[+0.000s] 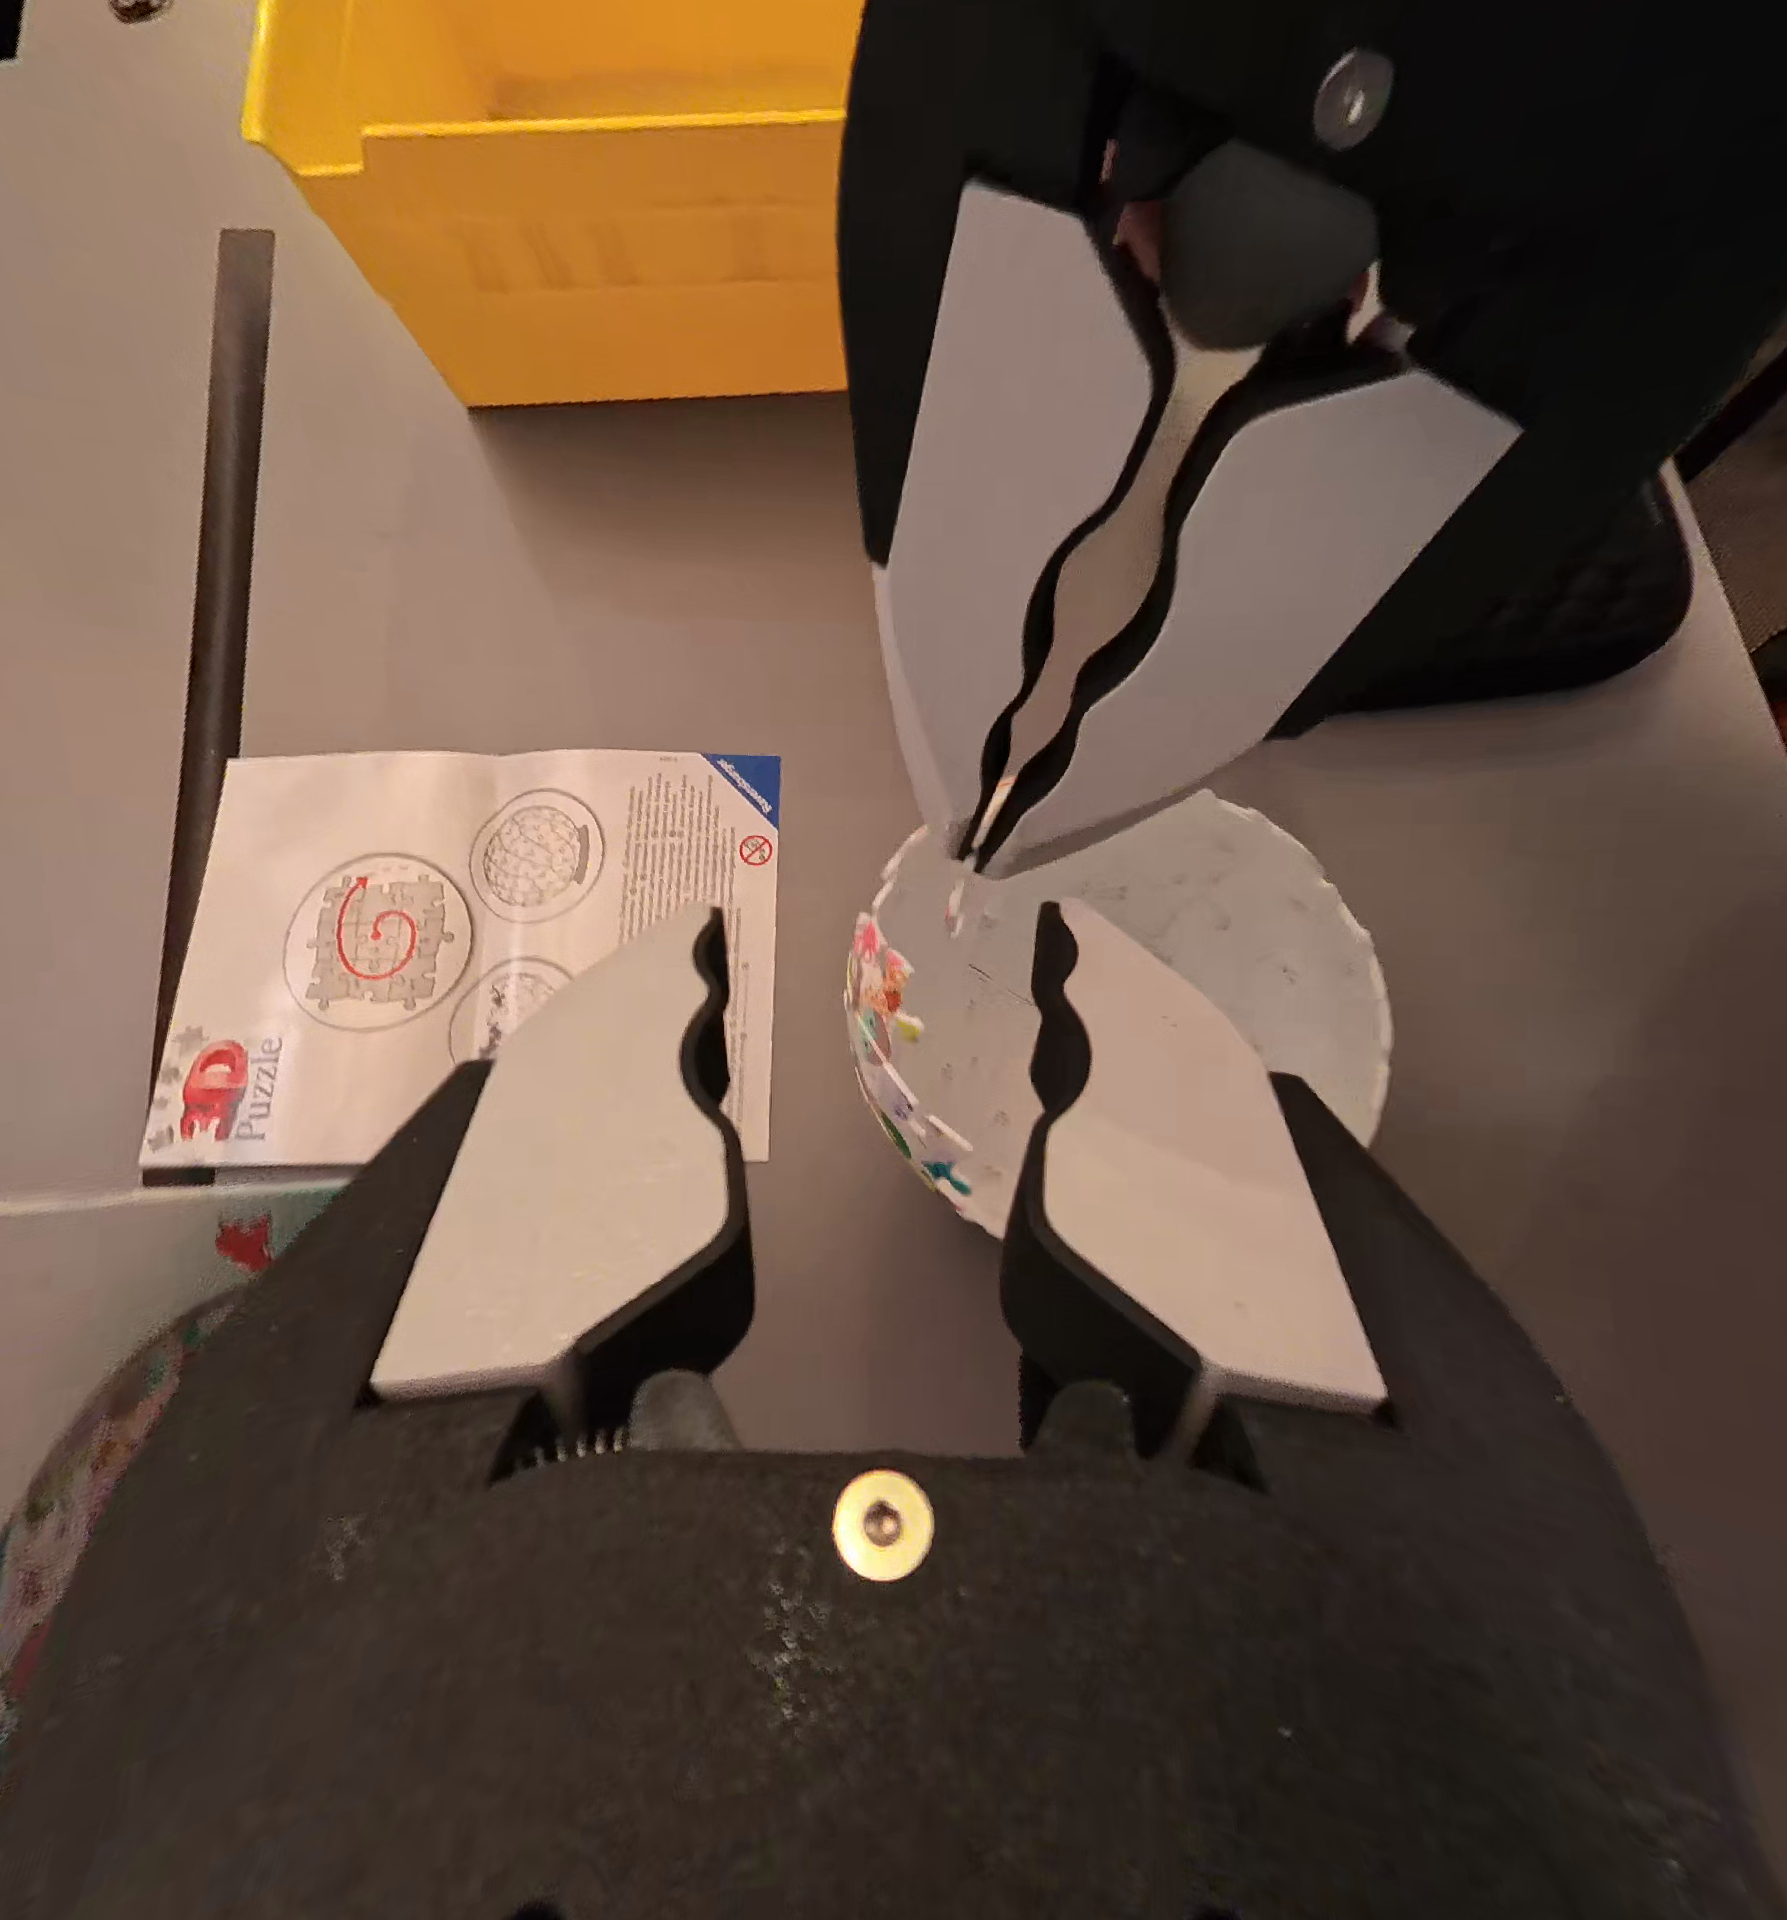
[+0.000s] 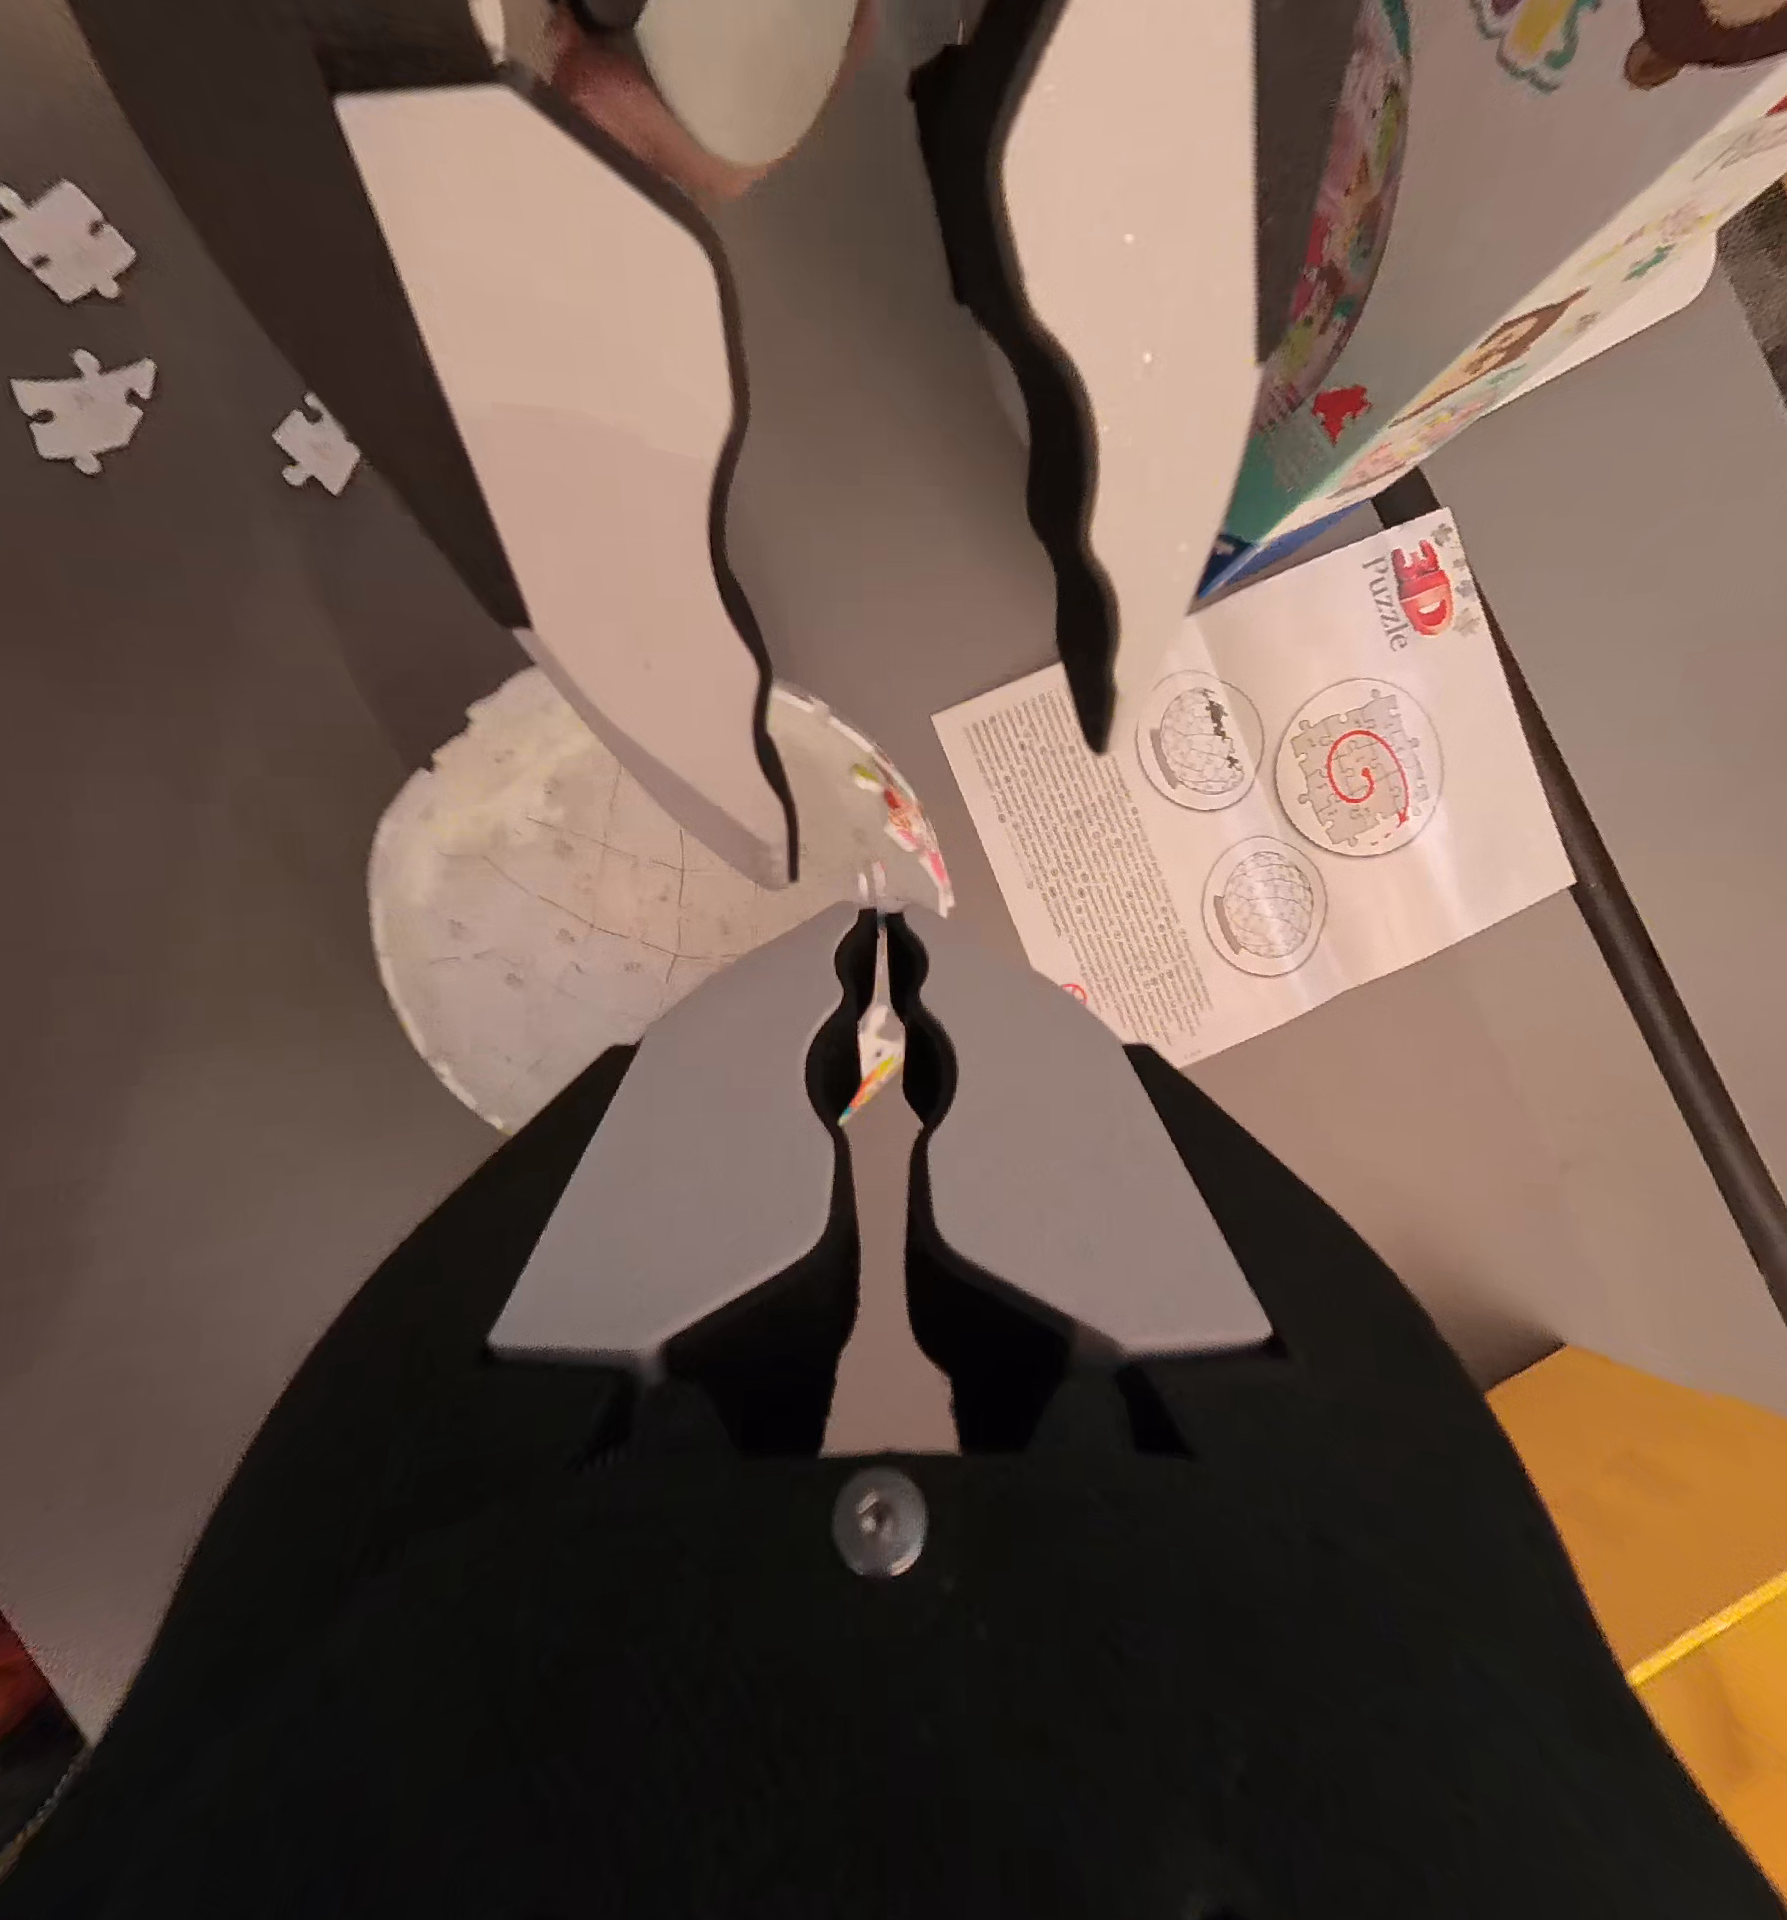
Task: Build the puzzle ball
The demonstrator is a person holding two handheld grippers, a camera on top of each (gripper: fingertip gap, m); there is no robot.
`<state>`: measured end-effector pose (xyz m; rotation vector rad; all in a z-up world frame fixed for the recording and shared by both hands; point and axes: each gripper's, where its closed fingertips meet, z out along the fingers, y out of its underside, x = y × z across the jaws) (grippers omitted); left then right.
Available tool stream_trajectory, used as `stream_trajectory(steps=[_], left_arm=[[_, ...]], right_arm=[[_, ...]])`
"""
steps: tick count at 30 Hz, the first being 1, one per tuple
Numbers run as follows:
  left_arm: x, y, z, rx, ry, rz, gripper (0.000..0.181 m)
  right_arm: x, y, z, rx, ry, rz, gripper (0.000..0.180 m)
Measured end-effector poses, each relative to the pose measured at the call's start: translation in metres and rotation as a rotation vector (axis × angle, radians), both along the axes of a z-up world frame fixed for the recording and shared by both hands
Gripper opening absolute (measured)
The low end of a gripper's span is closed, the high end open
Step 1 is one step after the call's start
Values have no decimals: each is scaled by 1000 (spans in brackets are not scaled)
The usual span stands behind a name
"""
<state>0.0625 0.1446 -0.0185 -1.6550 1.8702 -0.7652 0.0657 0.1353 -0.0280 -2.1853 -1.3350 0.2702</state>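
Right gripper (image 2: 881, 925) clamps a puzzle piece (image 2: 876, 1044) at the half-built ball's (image 1: 1232, 935) rim; left gripper (image 1: 884, 925) gapes wide above it

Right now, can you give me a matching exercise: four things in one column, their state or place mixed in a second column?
1. left gripper
2. right gripper
3. leaflet
4. loose pieces

a. lying white side up on the table
b. open
c. unfolded flat beside the half ball
d. shut on a puzzle piece

Pairs: 1-b, 2-d, 3-c, 4-a
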Motion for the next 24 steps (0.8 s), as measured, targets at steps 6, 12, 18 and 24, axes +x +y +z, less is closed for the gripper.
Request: stream_trajectory(steps=[6,12,18,24], left_arm=[[11,-2,-11,56,66,-79,41],[13,-3,-14,38,96,-120,21],[14,-7,-18,64,117,-166,3],[15,-15,-20,117,140,-212,2]], right_arm=[[3,5,2,-9,64,13,3],[5,9,4,-5,111,31,3],[8,8,4,-22,121,63,3],[6,-2,16,-88,233,147,12]])
